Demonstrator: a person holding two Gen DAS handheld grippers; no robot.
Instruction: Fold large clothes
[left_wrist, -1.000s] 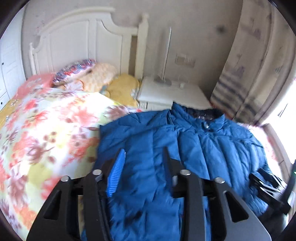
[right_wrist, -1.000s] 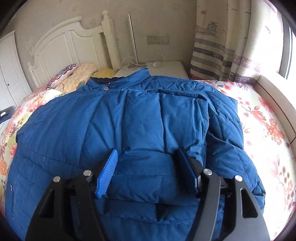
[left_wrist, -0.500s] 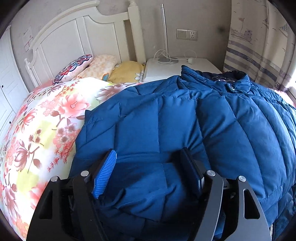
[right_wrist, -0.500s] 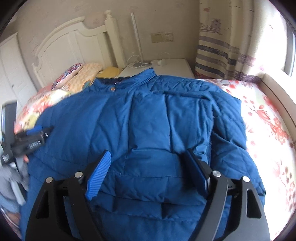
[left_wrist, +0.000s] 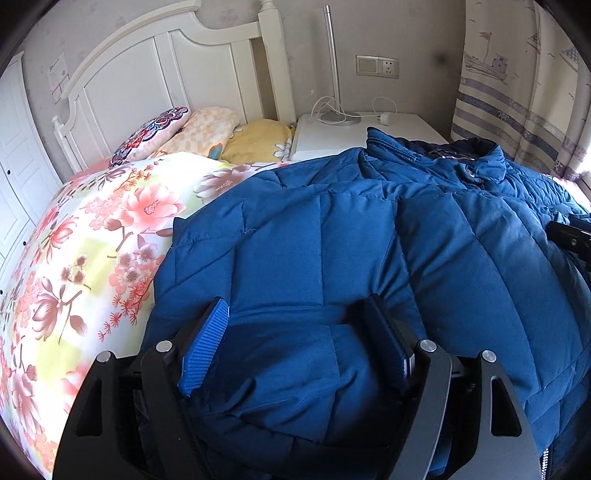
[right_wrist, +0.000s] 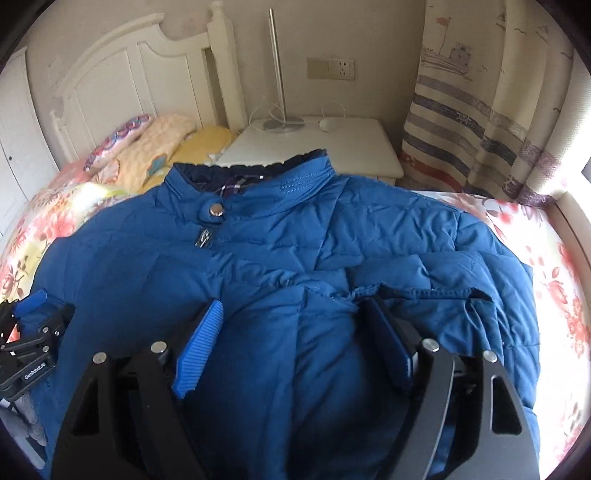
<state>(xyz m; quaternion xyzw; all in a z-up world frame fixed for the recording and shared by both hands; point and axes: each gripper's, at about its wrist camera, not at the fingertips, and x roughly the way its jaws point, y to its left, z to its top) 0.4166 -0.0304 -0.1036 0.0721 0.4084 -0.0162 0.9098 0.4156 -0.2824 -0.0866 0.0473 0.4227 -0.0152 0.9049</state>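
Note:
A large blue quilted puffer jacket (left_wrist: 369, 251) lies front up on the bed, collar toward the nightstand; it also shows in the right wrist view (right_wrist: 280, 258), with its snap and zipper pull visible. My left gripper (left_wrist: 295, 332) is open, its blue-padded fingers straddling a bulge of fabric at the jacket's left side. My right gripper (right_wrist: 291, 332) is open, its fingers straddling a folded-in part of the jacket's right side. The left gripper also shows at the left edge of the right wrist view (right_wrist: 29, 332).
The bed carries a floral quilt (left_wrist: 92, 240) with pillows (left_wrist: 184, 133) at the white headboard (left_wrist: 166, 70). A white nightstand (right_wrist: 314, 147) with a lamp pole and cables stands behind the collar. A striped curtain (right_wrist: 480, 110) hangs at the right.
Both grippers moved forward over the jacket toward the collar. The left gripper swung from the jacket's left edge to above its left side; the right now sits over a folded-in flap.

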